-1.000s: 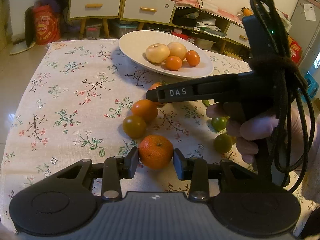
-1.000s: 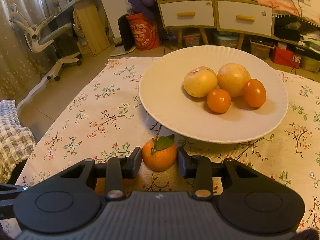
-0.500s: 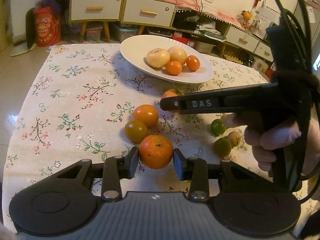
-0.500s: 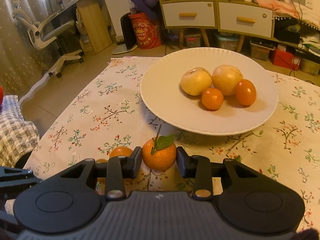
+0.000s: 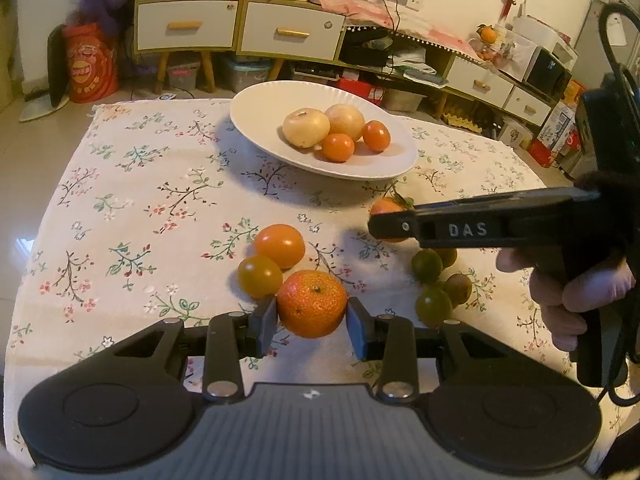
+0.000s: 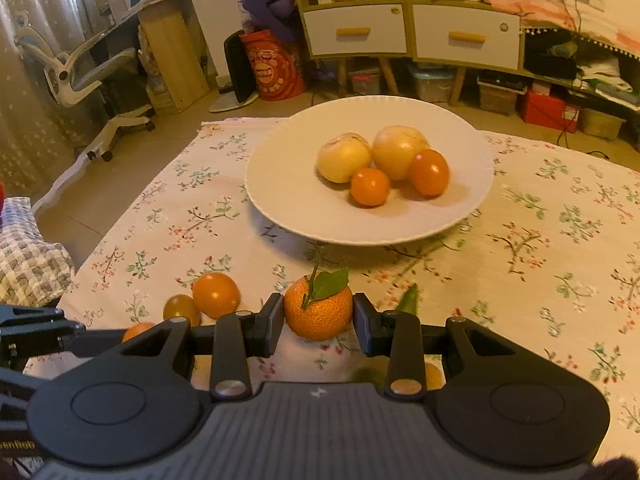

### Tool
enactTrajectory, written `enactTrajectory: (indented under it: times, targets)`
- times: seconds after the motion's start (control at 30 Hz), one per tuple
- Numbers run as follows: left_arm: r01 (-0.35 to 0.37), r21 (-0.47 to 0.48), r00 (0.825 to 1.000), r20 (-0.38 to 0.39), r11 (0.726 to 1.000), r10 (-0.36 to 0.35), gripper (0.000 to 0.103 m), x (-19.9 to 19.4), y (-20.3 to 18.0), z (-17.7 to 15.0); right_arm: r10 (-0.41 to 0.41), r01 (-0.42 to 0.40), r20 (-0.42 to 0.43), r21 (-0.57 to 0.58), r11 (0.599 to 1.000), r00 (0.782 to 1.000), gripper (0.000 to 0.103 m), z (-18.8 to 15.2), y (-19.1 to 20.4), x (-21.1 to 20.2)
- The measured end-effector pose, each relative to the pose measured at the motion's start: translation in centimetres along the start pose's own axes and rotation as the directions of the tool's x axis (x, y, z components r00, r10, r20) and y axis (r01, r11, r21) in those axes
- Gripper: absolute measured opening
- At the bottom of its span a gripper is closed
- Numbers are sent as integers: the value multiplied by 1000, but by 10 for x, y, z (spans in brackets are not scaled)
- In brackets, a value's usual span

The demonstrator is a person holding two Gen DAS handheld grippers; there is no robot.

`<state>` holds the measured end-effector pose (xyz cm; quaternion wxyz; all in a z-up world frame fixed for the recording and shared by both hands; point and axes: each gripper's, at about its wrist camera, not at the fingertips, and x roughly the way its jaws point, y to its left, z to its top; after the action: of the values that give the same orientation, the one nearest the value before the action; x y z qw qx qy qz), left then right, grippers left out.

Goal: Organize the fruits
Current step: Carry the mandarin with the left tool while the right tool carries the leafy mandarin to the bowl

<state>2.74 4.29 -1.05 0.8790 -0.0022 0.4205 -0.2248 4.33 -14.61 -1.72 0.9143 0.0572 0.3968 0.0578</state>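
My left gripper (image 5: 312, 320) is shut on a plain orange mandarin (image 5: 312, 303), held above the floral tablecloth (image 5: 132, 208). My right gripper (image 6: 319, 324) is shut on a mandarin with a green leaf and stem (image 6: 319, 312); the left wrist view shows that same fruit (image 5: 384, 210) at the tip of the right tool (image 5: 480, 228). The white plate (image 6: 280, 200) lies beyond both, holding two pale round fruits (image 6: 344, 157) and two small orange ones (image 6: 370, 187). In the left wrist view the plate (image 5: 256, 120) sits at the cloth's far side.
Loose on the cloth lie an orange tomato (image 5: 280, 245), a darker one (image 5: 259, 276) and several greenish fruits (image 5: 434, 305). A hand (image 5: 576, 284) grips the right tool. Cabinets (image 6: 400, 32), a red bag (image 6: 276, 65) and an office chair (image 6: 80, 76) stand behind the table.
The right gripper has drawn back from the plate and a little up with its leafy mandarin. In the left wrist view the right tool has shifted right. The left gripper keeps its mandarin.
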Motion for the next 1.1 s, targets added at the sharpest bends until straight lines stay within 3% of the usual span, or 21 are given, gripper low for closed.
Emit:
enactTrajectory:
  times: [0.57,1.1]
  targets:
    - [-1,-5,999,42,1000,1,22,4,-8,19,-9,9,7,5,1000,1000,34,-3,-14,-20]
    - [-18,-73,990,141,997,29,22,13,-12,57,-7,0,91,76,997,996,34,14,-45,-35]
